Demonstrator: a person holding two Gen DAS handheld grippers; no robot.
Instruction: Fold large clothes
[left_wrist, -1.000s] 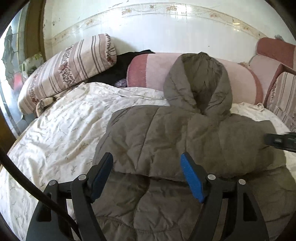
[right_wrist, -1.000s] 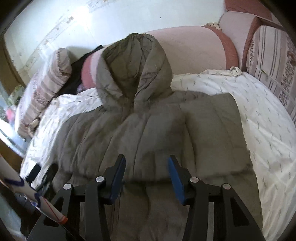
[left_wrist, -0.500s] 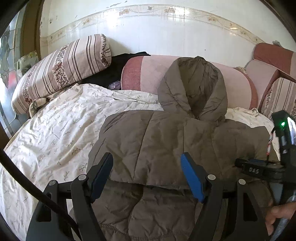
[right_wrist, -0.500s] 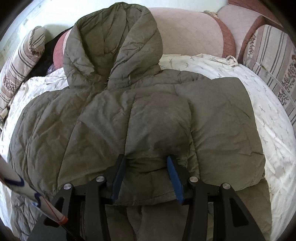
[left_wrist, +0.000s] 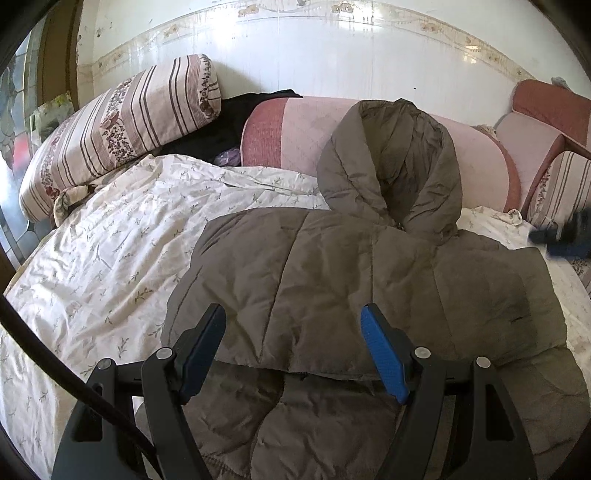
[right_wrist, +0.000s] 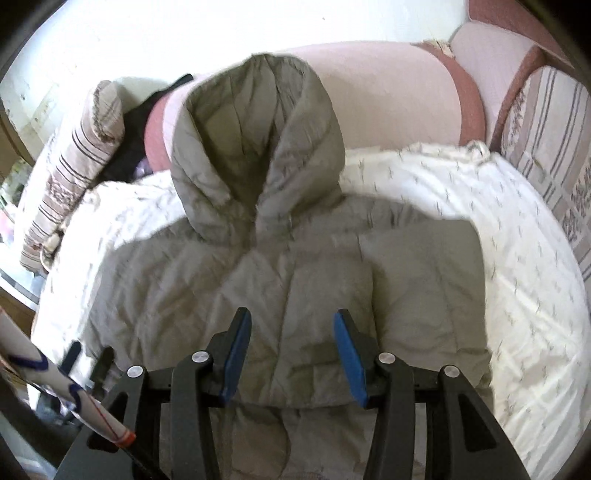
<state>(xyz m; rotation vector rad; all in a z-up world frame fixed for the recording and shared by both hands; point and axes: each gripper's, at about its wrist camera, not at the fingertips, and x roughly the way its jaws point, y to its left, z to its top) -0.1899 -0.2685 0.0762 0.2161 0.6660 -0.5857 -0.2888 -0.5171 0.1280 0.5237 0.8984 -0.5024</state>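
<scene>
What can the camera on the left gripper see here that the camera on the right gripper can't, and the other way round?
Only the left wrist view shows the tiled wall border and a window-like pane at its left edge. Only the right wrist view shows a white rolled tube with blue marks at lower left. Both show the grey hooded jacket spread on the floral sheet, its hood resting against the pink bolster, the striped pillow, and a gripper with open blue pads: left gripper, right gripper.
</scene>
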